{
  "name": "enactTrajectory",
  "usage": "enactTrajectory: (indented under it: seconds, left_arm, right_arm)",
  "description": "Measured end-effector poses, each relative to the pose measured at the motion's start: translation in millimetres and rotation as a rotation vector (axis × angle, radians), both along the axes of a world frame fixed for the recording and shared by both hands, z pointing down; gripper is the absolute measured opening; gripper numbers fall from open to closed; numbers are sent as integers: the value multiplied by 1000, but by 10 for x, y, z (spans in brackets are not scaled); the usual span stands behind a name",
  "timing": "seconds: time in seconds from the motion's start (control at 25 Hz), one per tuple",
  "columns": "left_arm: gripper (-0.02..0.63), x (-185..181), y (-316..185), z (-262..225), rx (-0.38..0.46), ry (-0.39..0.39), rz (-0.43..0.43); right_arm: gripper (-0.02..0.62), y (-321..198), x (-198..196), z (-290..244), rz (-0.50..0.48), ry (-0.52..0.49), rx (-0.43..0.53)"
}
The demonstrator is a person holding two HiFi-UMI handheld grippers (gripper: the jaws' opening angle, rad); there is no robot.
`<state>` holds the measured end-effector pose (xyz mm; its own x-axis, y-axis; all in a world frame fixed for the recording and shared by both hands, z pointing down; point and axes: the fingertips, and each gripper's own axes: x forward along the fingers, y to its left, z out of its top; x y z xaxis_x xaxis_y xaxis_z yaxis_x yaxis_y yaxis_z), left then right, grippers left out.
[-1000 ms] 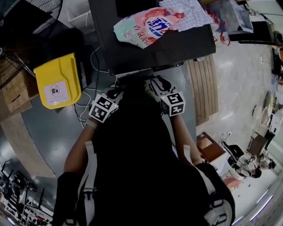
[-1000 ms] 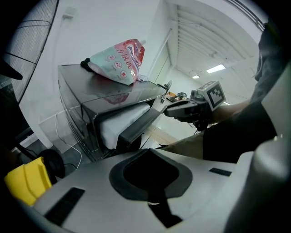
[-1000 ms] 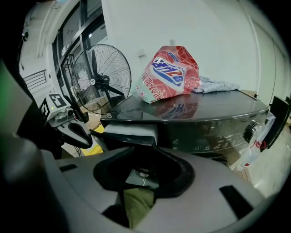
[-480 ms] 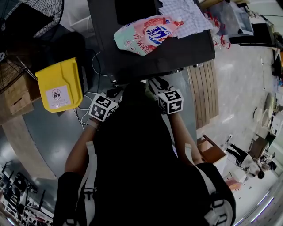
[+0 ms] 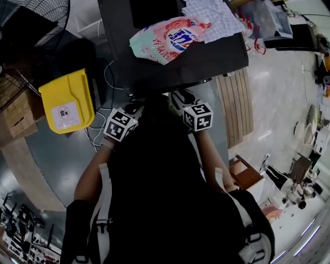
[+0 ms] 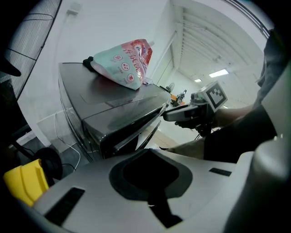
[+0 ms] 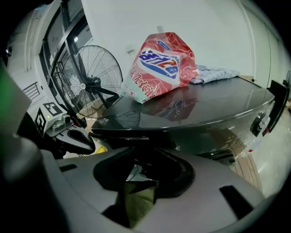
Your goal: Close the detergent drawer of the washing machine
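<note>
Both left gripper [image 5: 133, 109] and right gripper [image 5: 181, 98] near washing machine [image 5: 154, 69] front

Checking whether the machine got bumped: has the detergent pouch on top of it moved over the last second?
No. The detergent pouch lies beside the checked cloth on the washing machine top, just as before.

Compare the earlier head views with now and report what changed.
Nothing visibly changed beyond a slight camera shift. The left gripper and the right gripper stay at the front edge of the washing machine, the left shut and the right with its jaws apart. The detergent bag and the cloth still lie on top.
</note>
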<state>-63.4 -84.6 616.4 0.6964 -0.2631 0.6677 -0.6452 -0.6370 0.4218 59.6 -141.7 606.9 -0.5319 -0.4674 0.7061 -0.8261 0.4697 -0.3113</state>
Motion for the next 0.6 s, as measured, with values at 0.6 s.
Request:
enactTrajectory:
  seconds: [0.6]
  left_arm:
    - [11,-72,7,68,-21,-64,-24]
  right_arm:
    - [32,111,-217,-94,-84,29,80]
